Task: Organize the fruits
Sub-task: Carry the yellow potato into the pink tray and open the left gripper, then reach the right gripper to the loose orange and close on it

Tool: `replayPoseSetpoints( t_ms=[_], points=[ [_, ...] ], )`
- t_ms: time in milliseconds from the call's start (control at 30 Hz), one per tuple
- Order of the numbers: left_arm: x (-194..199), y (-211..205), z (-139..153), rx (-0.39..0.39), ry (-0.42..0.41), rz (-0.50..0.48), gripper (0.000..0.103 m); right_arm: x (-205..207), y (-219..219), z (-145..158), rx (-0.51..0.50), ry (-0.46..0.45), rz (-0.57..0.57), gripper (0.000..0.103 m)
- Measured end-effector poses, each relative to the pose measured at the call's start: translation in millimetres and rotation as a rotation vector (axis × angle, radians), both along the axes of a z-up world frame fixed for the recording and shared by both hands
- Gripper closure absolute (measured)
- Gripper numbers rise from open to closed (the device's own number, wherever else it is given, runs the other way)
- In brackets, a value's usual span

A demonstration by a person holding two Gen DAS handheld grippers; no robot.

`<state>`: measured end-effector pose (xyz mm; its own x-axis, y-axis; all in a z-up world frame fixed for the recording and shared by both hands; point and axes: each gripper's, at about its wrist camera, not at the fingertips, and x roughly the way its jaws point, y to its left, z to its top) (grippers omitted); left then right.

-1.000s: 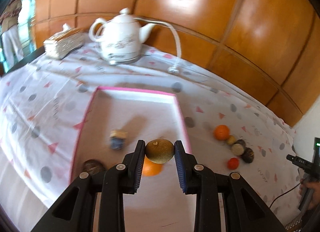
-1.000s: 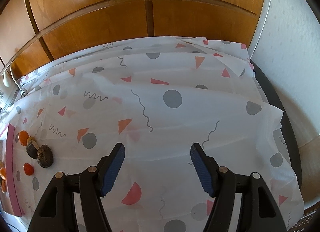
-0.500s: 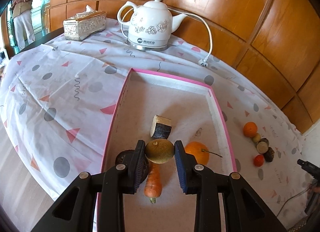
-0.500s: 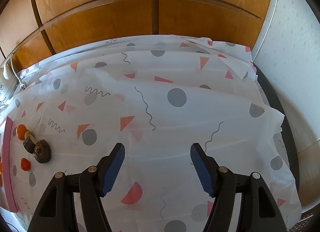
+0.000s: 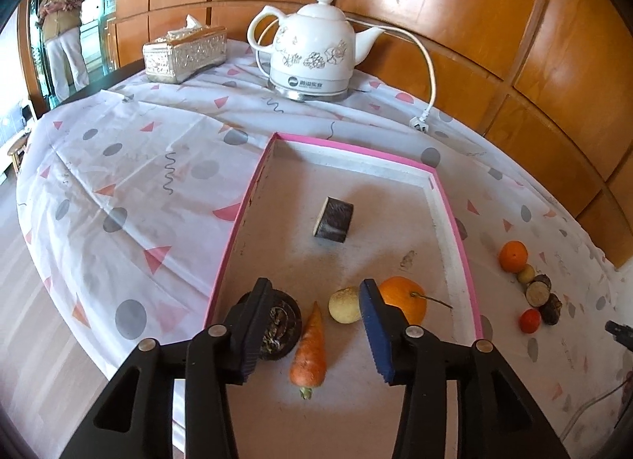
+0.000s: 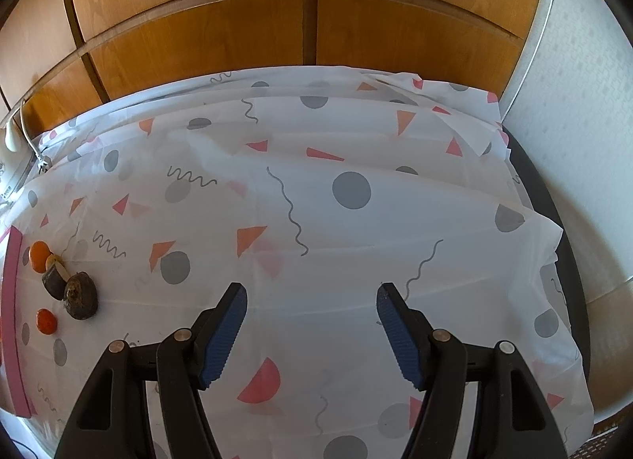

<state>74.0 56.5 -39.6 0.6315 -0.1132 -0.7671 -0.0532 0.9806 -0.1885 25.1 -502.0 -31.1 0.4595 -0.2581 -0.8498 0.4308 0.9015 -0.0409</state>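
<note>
I have the left gripper (image 5: 316, 320) over the near end of the pink-rimmed tray (image 5: 451, 229), and its jaws have just been opening: they stand apart now, pressing on nothing. The pale round fruit (image 5: 345, 304) lies on the tray floor between them, close against the inside of the blue-padded jaw and clear of the other. The carrot (image 5: 310, 348) lies in the gap too, nearer me, tip pointing away. A dark rough fruit (image 5: 277, 324) sits partly behind the opposite jaw, and the large orange (image 5: 403, 302) sits just outside the blue-padded jaw, stalk trailing outward. A dark cut chunk (image 5: 334, 218) rests further ahead of the fingertips.

My right gripper (image 6: 310, 324) hangs with its jaws spread wide over bare tablecloth (image 6: 316, 221), nothing between them. Well off to the side of one jaw lies the cluster yet to be sorted: a small orange (image 6: 39, 256), a tiny tan fruit (image 6: 53, 261), a dark half piece (image 6: 54, 281), a brown knobbly fruit (image 6: 81, 296) and a small red-orange fruit (image 6: 46, 320).

I judge these small round ones light and firm but prone to roll, with smooth skins that may slip; I would take each across its widest middle, pads level. The knobbly one should grip easily. The cluster touches, so I expect neighbours to be nudged.
</note>
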Motion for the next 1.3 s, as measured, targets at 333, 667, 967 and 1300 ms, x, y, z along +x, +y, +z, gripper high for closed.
replayPoseSetpoints(
  t_ms=[333,667,967,1300],
  points=[
    [-14.1,-11.7,10.4,-0.009,-0.025,-0.032,0.049,2.2,12.1,-3.6,0.006,0.025,0.043,0.034],
    [-20.5,-12.1,12.1,-0.019,-0.025,-0.042,0.049,5.5,41.7,-5.2,0.02,0.064,0.12,0.034],
    [-25.0,-4.5,12.1,-0.032,-0.028,-0.017,0.046,8.2,73.2,-10.3,0.108,0.063,0.153,0.034],
    [-30.5,10.8,10.0,-0.032,-0.018,0.023,0.044,14.8,122.4,-17.6,0.185,0.039,0.257,0.039]
  ],
)
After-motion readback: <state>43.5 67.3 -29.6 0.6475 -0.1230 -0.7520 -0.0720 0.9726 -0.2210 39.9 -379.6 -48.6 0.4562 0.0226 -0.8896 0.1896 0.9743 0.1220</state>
